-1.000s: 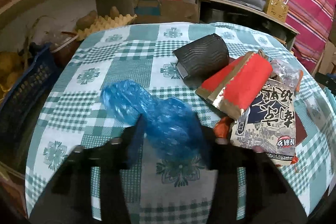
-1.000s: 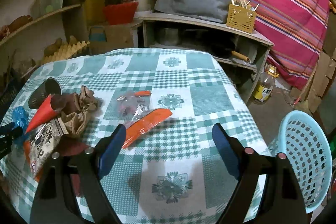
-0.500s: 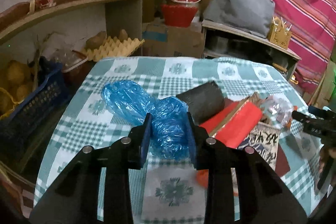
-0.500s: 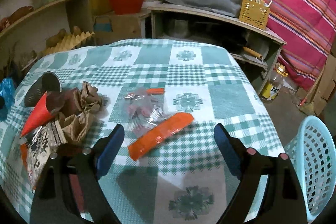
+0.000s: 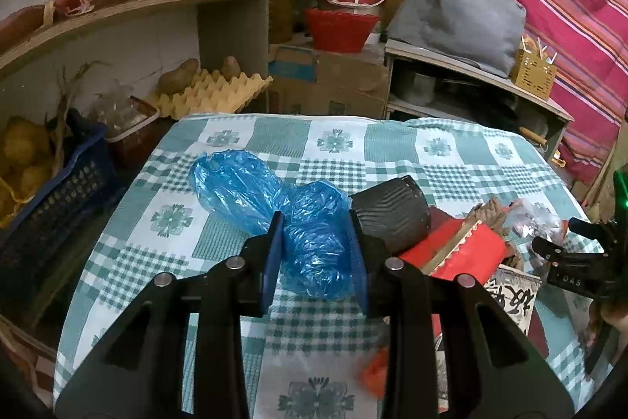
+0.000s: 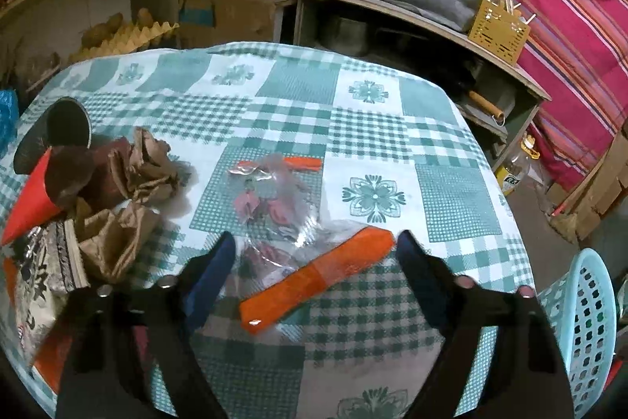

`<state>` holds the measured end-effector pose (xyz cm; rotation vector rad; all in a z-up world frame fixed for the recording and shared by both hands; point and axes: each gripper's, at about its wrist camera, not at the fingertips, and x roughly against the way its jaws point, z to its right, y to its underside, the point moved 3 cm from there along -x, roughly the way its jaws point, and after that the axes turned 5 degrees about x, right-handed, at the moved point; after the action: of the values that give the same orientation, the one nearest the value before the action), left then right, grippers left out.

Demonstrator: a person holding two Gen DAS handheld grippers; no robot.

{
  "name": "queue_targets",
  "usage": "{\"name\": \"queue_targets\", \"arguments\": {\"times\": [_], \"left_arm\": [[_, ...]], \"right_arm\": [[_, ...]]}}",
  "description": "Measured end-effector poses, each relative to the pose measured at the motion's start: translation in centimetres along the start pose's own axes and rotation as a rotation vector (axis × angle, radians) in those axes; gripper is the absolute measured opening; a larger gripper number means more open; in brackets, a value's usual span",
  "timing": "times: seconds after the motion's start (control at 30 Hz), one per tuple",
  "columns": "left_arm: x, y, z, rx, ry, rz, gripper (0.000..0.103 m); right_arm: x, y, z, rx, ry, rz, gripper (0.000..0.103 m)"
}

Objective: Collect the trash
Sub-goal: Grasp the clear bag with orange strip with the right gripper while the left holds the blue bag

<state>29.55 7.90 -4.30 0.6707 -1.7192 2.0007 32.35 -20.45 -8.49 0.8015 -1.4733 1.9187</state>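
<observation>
Two grippers showing: your left gripper has its jaws clamped on the blue plastic bag, hiding its lower end; your right gripper hangs with jaws apart over the orange wrapper on the surface, basket cut off at right.

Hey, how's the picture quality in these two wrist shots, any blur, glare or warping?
Left wrist view: dim indoor light, strong fisheye bending of the shelf, dark corners; the blue plastic bag in the left gripper is sharp, with small glints. Right wrist view: same warping; the clear bag shows glare, the orange wrapper between the right gripper fingers looks slightly soft.
</observation>
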Motion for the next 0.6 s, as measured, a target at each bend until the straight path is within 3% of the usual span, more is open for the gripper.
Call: {"name": "queue_targets", "arguments": {"times": [0.03, 0.07, 0.13, 0.23, 0.43, 0.53, 0.6], "left_arm": [[0.0, 0.0, 0.2, -0.002, 0.003, 0.0, 0.03], [0.0, 0.0, 0.3, -0.004, 0.005, 0.001, 0.03], [0.0, 0.0, 0.7, -0.011, 0.005, 0.004, 0.03], [0.2, 0.1, 1.2, -0.022, 0.008, 0.01, 0.03], [0.6, 0.4, 1.3, -0.017, 0.01, 0.014, 0.03], [0.5, 0.4, 1.3, -0.017, 0.005, 0.015, 0.03], [0.6, 0.2, 1.4, -0.009, 0.01, 0.016, 0.03]], "right_arm": [[-0.1, 0.0, 0.1, -0.004, -0.016, -0.006, 0.061], [-0.2, 0.1, 0.1, -0.009, -0.031, -0.009, 0.046], [-0.4, 0.3, 0.2, -0.012, -0.056, -0.025, 0.033], [-0.3, 0.5, 0.2, -0.009, -0.074, -0.023, 0.023], [0.6, 0.8, 1.0, -0.028, -0.114, -0.009, 0.021], [1.2, 0.8, 1.7, -0.039, -0.12, 0.008, 0.012], [1.7, 0.8, 2.2, -0.051, -0.116, 0.027, 0.012]]}}
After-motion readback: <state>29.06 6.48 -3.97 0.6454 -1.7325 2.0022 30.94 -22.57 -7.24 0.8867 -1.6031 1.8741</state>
